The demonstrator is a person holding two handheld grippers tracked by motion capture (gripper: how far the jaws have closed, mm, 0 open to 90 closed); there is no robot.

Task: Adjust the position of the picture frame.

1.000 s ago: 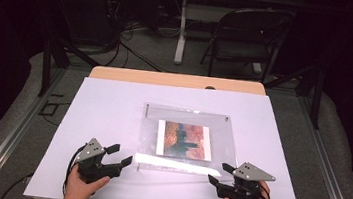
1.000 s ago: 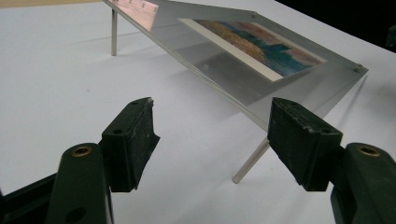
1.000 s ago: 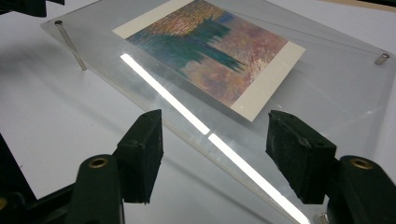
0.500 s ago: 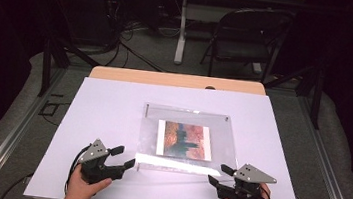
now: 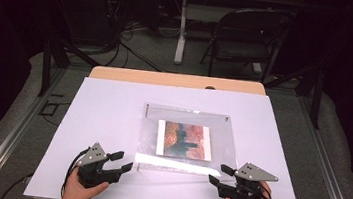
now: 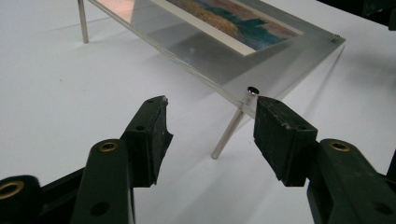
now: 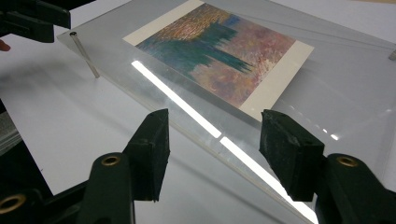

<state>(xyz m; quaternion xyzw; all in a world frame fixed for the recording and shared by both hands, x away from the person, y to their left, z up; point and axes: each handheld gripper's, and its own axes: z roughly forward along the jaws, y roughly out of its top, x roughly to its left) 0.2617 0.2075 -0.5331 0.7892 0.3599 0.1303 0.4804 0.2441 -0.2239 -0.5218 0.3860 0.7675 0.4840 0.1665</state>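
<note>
table [image 5: 113, 107] | white sheet [image 5: 106, 121] | acrylic frame [image 5: 221, 130] on pins

Both grippers, left gripper [image 5: 117, 161] and right gripper [image 5: 220, 174]: black bodies, grey three-cornered top plates, brass-coloured rivets, trailing black cables.

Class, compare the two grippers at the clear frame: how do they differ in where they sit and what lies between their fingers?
The left gripper sits at the frame's near left corner; the right gripper sits at its near right. The left fingers flank a metal leg, one finger at it; the right fingers straddle the edge, apart from it. Both jaws have just been closing, gripping nothing.
</note>
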